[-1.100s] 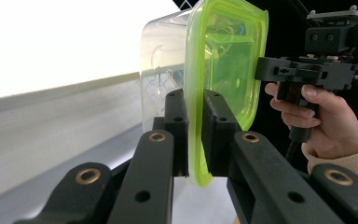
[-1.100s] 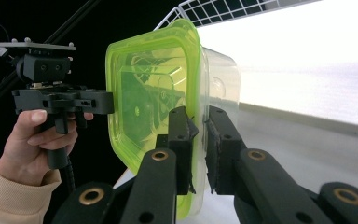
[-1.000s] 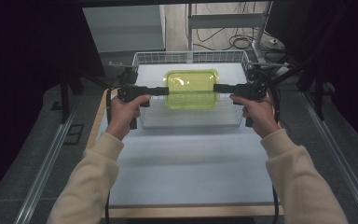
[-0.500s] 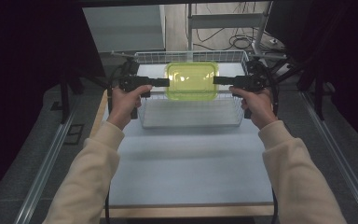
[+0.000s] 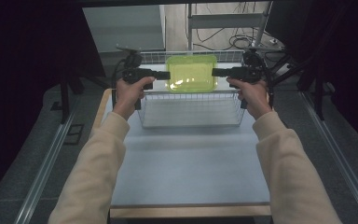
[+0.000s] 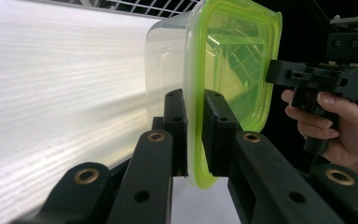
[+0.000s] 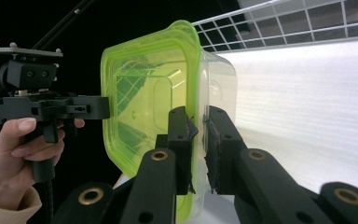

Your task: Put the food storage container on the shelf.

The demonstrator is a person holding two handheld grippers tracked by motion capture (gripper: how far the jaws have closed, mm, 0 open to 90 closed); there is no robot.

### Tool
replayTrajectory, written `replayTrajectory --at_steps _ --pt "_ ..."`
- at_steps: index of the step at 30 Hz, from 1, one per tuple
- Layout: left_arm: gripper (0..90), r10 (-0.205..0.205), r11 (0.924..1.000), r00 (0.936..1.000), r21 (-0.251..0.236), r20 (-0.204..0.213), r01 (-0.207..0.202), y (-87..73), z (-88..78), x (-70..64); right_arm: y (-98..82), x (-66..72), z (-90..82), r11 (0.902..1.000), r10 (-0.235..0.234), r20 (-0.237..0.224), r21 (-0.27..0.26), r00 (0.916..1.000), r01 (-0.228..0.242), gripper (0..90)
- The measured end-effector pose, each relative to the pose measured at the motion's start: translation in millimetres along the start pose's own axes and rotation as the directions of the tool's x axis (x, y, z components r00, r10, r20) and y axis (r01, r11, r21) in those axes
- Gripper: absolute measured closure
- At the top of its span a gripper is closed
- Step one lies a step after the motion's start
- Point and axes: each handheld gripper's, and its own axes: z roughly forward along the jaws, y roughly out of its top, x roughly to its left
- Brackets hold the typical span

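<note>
Left gripper (image 5: 161, 74): fingers clamped on the left rim of the box (image 5: 191, 73).
Box: clear tub, green lid, held level above the far part of the wire basket (image 5: 191, 122) on the table (image 5: 186, 163); likely gripped at both ends to keep it balanced.
Right gripper (image 5: 220, 72): fingers clamped on the right rim.

Clear plastic box with green lid (image 5: 191, 74), held level above a wire basket (image 5: 191, 109) on a pale table (image 5: 186, 163). Left gripper (image 5: 164, 75) clamps its left edge, right gripper (image 5: 217, 72) its right edge; cream sleeves (image 5: 93, 172) below.
</note>
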Motion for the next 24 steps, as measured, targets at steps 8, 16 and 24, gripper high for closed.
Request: replayTrajectory --at_steps 8,16,24 --pt "81.8 -0.021 0.9998 0.9997 -0.002 -0.013 0.021 8.1 9.2 7.7 7.1 -12.7 11.5 0.9996 0.028 0.014 -0.004 0.9995 -0.028 80.4" --pt "81.6 -0.047 0.9988 0.9989 -0.013 0.007 0.047 9.6 13.0 18.0 8.6 -19.8 19.2 0.9994 0.033 0.020 -0.006 0.9993 -0.033 80.0" --pt "79.2 -0.101 0.9943 0.9942 -0.031 0.038 0.102 13.5 17.9 28.3 11.8 -22.9 28.4 0.9996 0.013 0.056 -0.024 0.9984 -0.012 76.0"
